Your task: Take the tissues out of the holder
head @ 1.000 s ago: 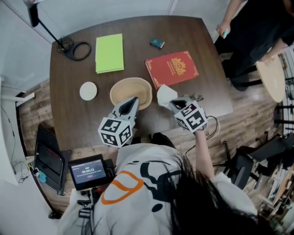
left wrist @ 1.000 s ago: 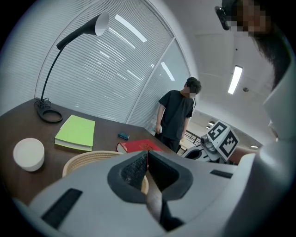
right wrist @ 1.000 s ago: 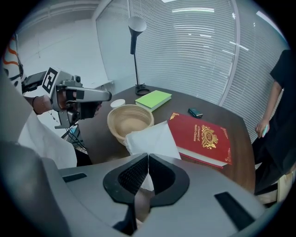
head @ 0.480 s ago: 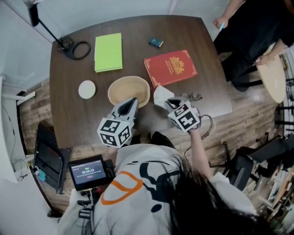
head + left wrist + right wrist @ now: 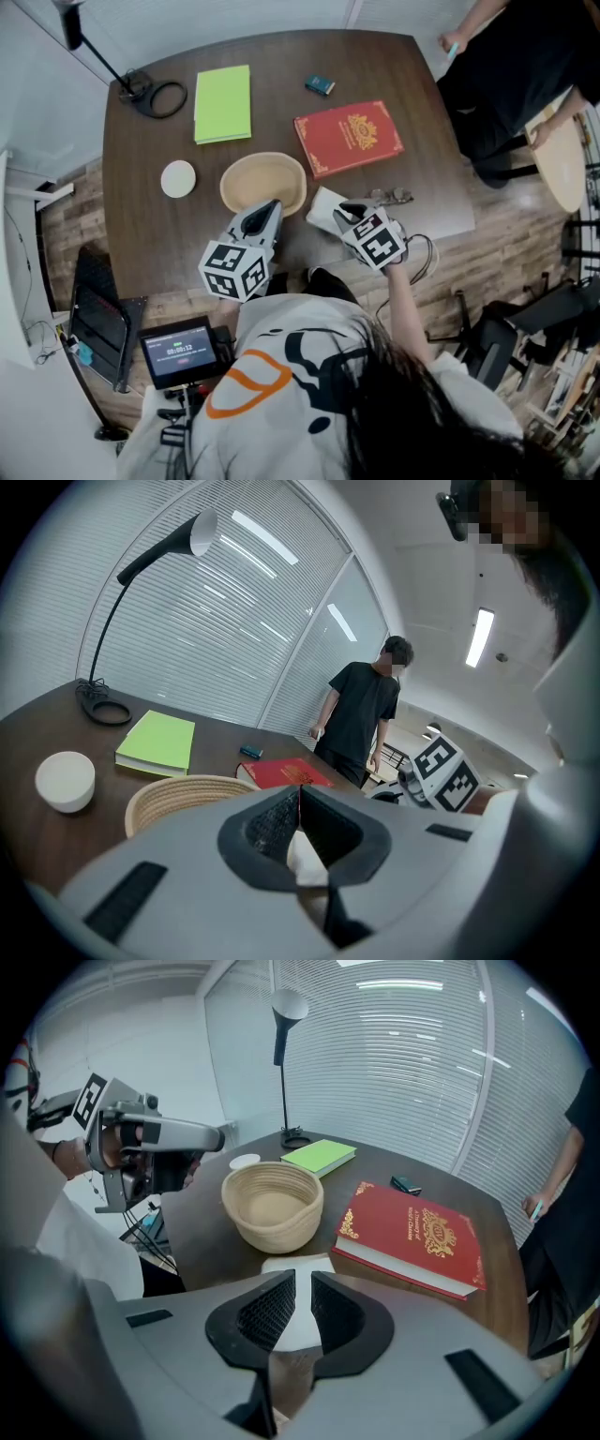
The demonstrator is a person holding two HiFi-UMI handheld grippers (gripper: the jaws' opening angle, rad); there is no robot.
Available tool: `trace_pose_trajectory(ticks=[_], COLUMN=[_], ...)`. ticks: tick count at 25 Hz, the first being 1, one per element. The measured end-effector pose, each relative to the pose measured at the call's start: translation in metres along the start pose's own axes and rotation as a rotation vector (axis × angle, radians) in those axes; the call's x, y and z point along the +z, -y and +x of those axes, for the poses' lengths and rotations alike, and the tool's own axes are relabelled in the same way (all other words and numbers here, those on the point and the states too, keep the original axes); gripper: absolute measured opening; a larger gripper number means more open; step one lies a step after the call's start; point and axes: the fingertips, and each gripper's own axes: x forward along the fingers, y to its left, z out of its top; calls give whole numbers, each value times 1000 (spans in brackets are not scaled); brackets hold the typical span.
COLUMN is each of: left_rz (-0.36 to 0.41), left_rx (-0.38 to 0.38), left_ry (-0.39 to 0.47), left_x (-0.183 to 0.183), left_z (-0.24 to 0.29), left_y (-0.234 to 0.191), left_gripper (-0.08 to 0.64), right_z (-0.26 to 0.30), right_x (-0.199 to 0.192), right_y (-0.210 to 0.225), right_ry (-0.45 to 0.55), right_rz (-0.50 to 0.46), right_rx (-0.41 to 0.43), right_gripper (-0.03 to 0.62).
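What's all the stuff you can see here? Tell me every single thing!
table: one, dark brown, under everything
green book: one, bright green, far left
red book: one, red with gold print, far right
small box: one, teal, beyond the red book
basket: one, tan and woven, middle
cup: one, white, left of the basket
lamp: one, black, far left corner
tissue: one, white, flat on the table at the right tongs
standing person: one, black top, beyond the table's right corner
left tongs: one, grey, jaws together, beside the basket
right tongs: one, grey, jaws have just been opening, now a little apart, with the tissue between them but not pinched
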Motion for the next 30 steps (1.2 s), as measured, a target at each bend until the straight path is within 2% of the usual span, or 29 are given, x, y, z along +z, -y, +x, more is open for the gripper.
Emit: trace_pose_trajectory(ticks=[10,20,25,30], left_rz=[3,15,3,-17], left_rx=[-3,2,38,87], left_ry=[-11,-5,23,43], left_x=[-4,-15,-23,-44], left_z=[1,4,5,5], left_y=[5,41,59,82], left_gripper=[0,0,0,0], right_z=[-2,-27,-44,-59], right_x=[4,1,-9,-32], right_y=[-5,-12,-15,-19], right_ry=[39,192,253,259], right_rz=[33,151,211,173], right_rx=[31,32,70,112], right_gripper=[38,37,37,37])
